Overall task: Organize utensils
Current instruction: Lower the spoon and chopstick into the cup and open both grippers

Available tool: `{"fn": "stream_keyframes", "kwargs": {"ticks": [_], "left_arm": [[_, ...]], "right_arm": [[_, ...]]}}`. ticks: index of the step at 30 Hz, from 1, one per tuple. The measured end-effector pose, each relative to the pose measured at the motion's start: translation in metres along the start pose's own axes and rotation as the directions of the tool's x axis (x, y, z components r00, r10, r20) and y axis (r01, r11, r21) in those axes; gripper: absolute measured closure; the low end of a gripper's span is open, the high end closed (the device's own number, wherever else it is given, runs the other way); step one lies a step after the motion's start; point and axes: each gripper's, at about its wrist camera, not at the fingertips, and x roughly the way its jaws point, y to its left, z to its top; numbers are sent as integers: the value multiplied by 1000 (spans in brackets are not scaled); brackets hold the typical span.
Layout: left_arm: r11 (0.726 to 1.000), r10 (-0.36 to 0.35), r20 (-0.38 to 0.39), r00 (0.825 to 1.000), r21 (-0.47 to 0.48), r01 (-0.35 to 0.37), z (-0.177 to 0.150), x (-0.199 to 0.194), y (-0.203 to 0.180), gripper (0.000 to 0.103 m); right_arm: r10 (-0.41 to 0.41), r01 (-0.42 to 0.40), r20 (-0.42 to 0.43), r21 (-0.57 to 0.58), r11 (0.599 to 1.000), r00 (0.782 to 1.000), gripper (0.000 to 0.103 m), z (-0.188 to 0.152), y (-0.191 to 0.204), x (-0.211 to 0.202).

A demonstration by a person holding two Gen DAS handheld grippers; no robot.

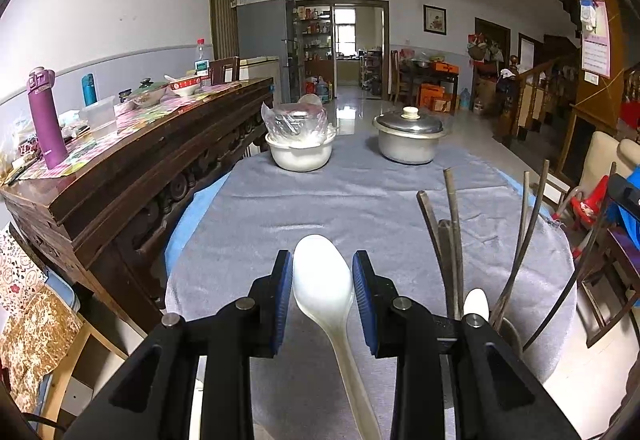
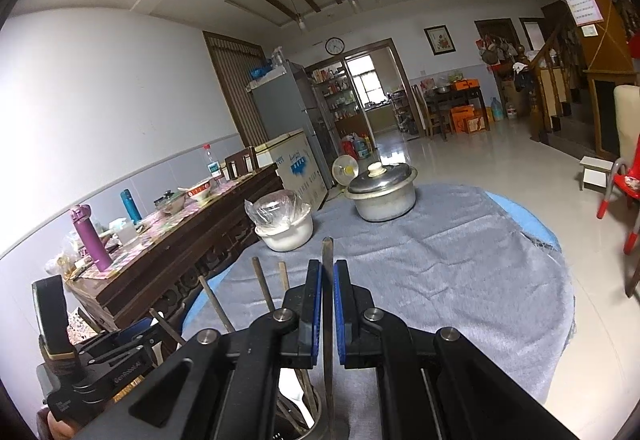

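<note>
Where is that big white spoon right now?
In the left camera's view the white spoon sits low and central, between the left claw's blue pads, above the grey cloth, left of the chopsticks.

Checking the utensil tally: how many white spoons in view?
2: one white spoon between the left hand-held gripper's pads; another's tip in the utensil holder among chopsticks. More may be hidden.

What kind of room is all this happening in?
Most likely the dining and living area of a family home. A cloth-covered table carries a lidded metal pot, a fridge stands by the far wall, and a staircase climbs on the right.
</note>
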Motion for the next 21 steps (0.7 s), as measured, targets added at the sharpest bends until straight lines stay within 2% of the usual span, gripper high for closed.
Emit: {"fn": "stream_keyframes", "kwargs": {"ticks": [9,16,21], "left_arm": [[1000,-14,8,1000,0,14,2,-7,-5,71],[1000,-29,9,1000,-6,29,3,-9,-4,71],[998,-53,24,998,-18,53,8,-14,-3,71]], "right_arm": [[23,-23,28,-5,1000,999,97,6,4,-13],[38,-39,29,35,999,999,96,8,-5,-17],[36,-38,72,19,999,997,96,16,0,-30]]}}
